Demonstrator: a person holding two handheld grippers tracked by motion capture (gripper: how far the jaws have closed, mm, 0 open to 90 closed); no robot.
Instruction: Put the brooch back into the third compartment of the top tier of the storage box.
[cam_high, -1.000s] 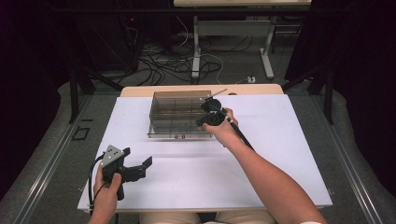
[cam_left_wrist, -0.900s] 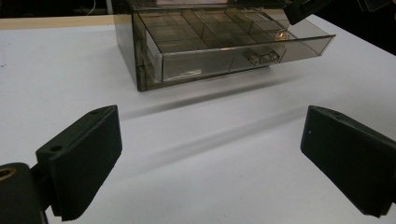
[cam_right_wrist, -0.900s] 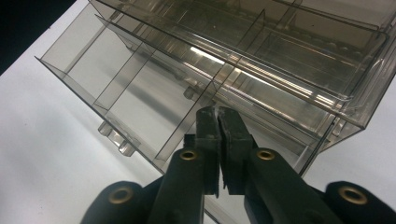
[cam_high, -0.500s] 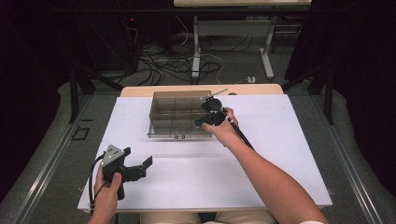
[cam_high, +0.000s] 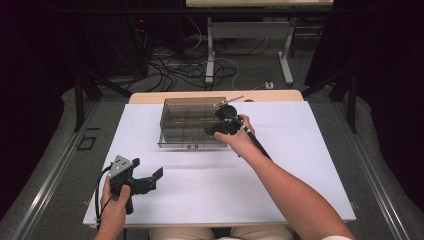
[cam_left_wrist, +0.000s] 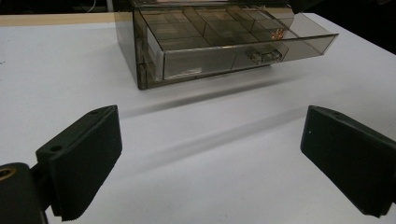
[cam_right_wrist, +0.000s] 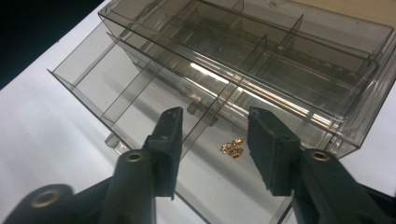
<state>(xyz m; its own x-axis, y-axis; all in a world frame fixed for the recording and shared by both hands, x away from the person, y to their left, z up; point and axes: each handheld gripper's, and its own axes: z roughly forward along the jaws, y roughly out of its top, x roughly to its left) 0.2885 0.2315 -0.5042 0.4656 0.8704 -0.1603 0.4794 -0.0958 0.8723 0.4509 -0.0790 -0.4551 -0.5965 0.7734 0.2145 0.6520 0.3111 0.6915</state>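
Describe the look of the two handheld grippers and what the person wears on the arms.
Both grippers are black. The left gripper carries a grey three-cornered plate, trails a black cable and has broad ribbed pads. The right gripper shows brass-coloured rivets. Forearms are bare; a white sleeve edge shows.

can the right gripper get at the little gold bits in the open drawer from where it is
Probably yes: the right gripper hangs over the open drawer, jaws apart and just opening, gold bits lying loose between them. A divider stands close by.

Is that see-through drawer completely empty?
No. In the right gripper view a small heap of gold-coloured bits lies in one compartment of the open drawer.
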